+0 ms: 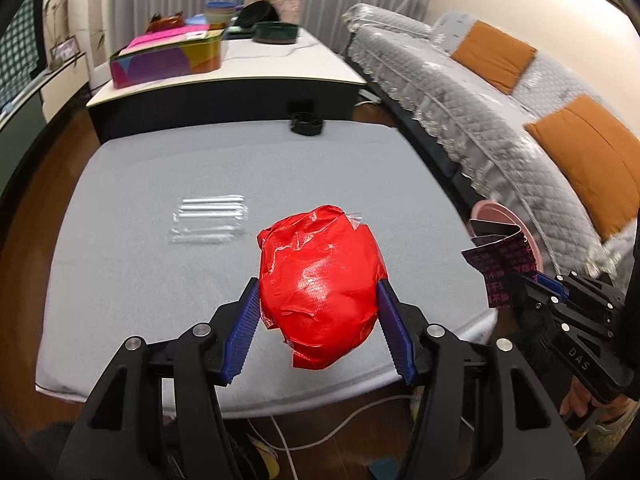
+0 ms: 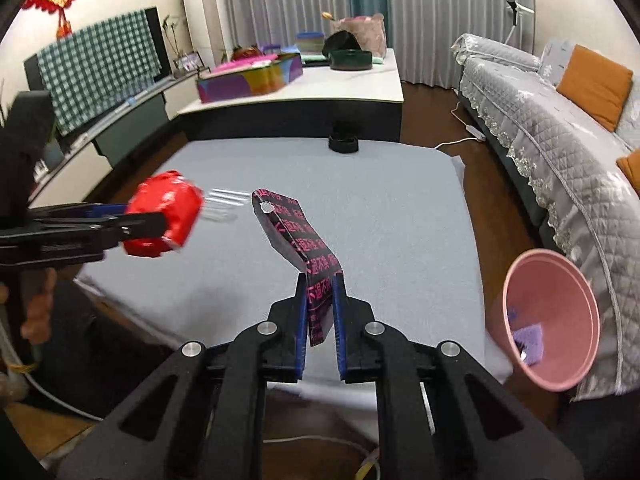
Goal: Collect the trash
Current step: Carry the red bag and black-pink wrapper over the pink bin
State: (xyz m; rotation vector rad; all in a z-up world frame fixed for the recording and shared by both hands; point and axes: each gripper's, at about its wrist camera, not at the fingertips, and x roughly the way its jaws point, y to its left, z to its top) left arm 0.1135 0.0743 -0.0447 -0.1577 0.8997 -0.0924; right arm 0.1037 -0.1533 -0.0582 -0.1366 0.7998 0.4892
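My left gripper (image 1: pixel 318 292) is shut on a crumpled red wrapper (image 1: pixel 320 276), held clear above the grey table (image 1: pixel 160 280); the same red wrapper (image 2: pixel 164 214) shows at the left of the right wrist view. My right gripper (image 2: pixel 320 284) is shut on a black packet with pink print (image 2: pixel 294 236), which sticks up and away from the pads. That black packet (image 1: pixel 502 260) also shows at the right edge of the left wrist view, near the pink bin (image 1: pixel 508 220). A clear plastic sleeve of straws (image 1: pixel 210 220) lies flat on the table.
The pink bin (image 2: pixel 552 320) stands off the table's right edge, with purple scraps inside. A black ring-shaped object (image 2: pixel 343 144) sits at the table's far edge. Behind is a white table (image 2: pixel 320 92) with a colourful box. A grey sofa (image 2: pixel 560 140) runs along the right.
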